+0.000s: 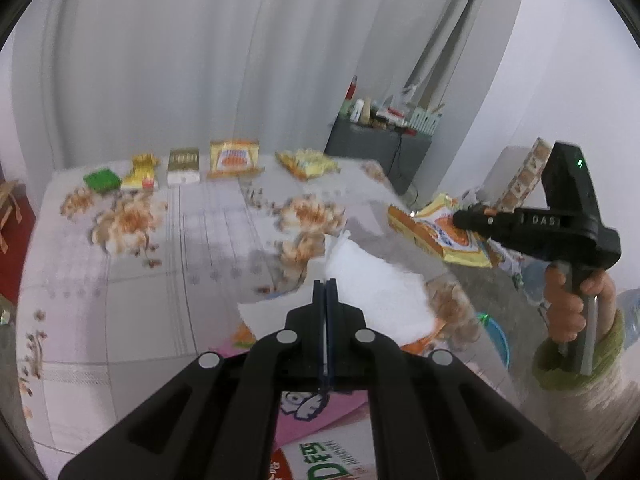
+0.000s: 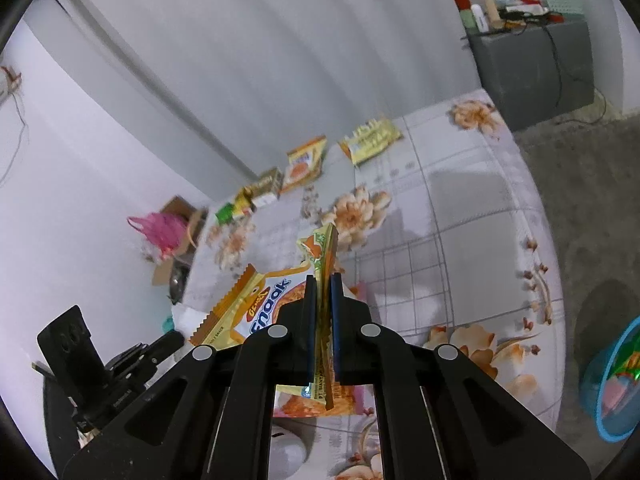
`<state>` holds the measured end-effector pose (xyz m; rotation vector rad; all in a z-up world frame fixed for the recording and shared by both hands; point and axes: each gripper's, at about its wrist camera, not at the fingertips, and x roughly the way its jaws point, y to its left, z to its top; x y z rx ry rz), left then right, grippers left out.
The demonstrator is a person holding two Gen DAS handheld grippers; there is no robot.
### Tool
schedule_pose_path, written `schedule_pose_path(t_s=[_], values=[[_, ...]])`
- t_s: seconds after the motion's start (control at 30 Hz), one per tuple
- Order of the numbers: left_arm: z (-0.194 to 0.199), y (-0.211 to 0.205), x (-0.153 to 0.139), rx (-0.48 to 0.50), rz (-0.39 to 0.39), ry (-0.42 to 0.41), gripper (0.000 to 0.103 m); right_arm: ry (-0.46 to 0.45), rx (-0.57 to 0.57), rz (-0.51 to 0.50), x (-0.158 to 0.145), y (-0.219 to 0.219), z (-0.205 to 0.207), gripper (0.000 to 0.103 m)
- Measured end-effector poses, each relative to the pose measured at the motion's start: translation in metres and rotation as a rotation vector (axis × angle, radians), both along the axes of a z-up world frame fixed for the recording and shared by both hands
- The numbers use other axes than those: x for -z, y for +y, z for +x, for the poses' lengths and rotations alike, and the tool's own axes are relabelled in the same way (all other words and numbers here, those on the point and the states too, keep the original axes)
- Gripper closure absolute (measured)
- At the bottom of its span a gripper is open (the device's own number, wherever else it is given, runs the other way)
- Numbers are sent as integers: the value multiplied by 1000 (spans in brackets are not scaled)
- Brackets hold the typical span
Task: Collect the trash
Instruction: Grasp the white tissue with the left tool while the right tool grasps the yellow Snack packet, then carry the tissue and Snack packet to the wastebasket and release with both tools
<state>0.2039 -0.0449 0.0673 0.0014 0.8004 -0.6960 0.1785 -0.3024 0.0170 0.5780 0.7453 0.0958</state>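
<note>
My left gripper point(image 1: 325, 285) is shut on a white paper sheet point(image 1: 372, 292) and holds it above the flowered tablecloth point(image 1: 180, 240). My right gripper point(image 2: 323, 280) is shut on a yellow-orange snack wrapper point(image 2: 264, 300), lifted off the table; the same wrapper point(image 1: 440, 236) and gripper point(image 1: 464, 216) show at the right of the left wrist view. Several more wrappers lie in a row at the table's far edge: a green one point(image 1: 102, 180), yellow ones point(image 1: 142, 172), a box point(image 1: 183, 166), an orange packet point(image 1: 236, 158) and a yellow packet point(image 1: 308, 164). The left gripper's body point(image 2: 132, 364) shows at lower left of the right wrist view.
A blue bin point(image 2: 612, 384) with trash in it stands on the grey carpet right of the table; it also shows in the left wrist view point(image 1: 498, 340). A pink-and-green package point(image 1: 320, 440) lies under my left gripper. A grey cabinet point(image 1: 376, 148) stands behind. A cardboard box with a pink bag point(image 2: 168, 228) is beyond the table.
</note>
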Motion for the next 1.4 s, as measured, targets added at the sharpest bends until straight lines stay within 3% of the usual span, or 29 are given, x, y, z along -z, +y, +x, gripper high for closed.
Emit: schedule_pose_path(t_s=[0.47,0.73,1.03,1.4], values=[[-44,-36,-80,78,-50,-132,103,-144,120,76,-40,-54,-90,98],[-83,-103,-105,238,-77,-155,103,-192,260,111,-44,-111,-171,98],[-133,-213,-101,475,-82,-100,102,-169,459,149,-12,-170,-256,98],[-186,-366,-44,730,-37,136,102,-75,707,187,56,-227,-328,98]])
